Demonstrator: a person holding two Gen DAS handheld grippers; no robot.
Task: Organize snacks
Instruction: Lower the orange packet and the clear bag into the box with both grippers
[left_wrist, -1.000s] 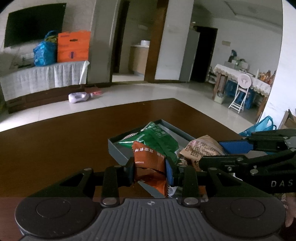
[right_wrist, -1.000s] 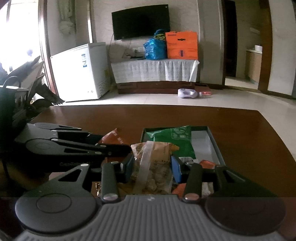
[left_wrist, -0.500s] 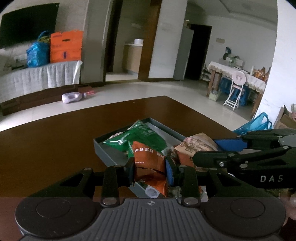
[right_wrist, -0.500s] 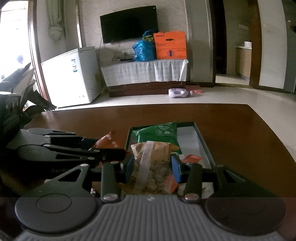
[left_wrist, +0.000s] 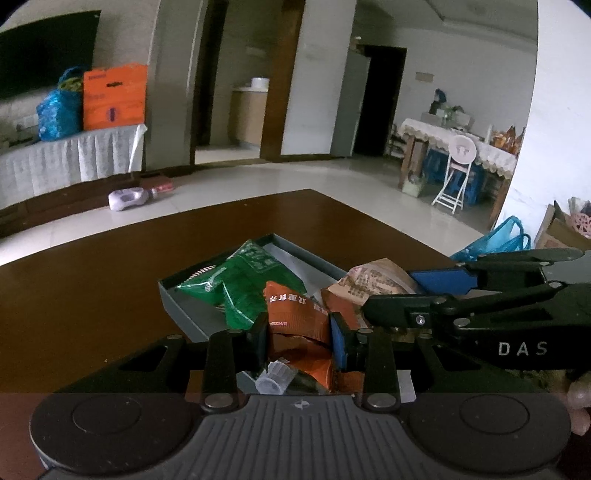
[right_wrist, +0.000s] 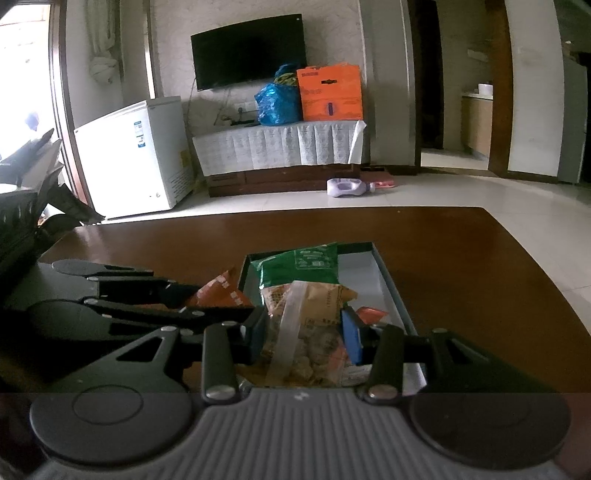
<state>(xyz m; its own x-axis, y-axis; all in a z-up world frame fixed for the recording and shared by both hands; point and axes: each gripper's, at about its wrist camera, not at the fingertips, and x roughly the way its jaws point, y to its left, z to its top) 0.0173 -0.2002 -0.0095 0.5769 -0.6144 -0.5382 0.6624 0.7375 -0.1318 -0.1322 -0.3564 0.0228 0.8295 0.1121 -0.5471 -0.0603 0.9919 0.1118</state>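
Note:
A grey open box (left_wrist: 177, 299) sits on the dark wooden table (left_wrist: 92, 280); it also shows in the right wrist view (right_wrist: 391, 280). A green snack bag (left_wrist: 251, 280) lies in it, seen too in the right wrist view (right_wrist: 303, 264). My left gripper (left_wrist: 299, 332) is shut on an orange snack packet (left_wrist: 295, 314) above the box's near end. My right gripper (right_wrist: 304, 332) is shut on a tan snack bag (right_wrist: 306, 321) with a clear strip, over the box; it shows in the left wrist view (left_wrist: 380, 277). The two grippers are side by side.
A small clear capped object (left_wrist: 275, 378) and more orange packets (right_wrist: 369, 315) lie in the box. Beyond the table are a white freezer (right_wrist: 140, 158), a TV bench with an orange box (right_wrist: 328, 92) and a white folding chair (left_wrist: 456, 170).
Both grippers have moved forward over the box with their packets still held. The box and the green bag now sit nearer and lower in both views.

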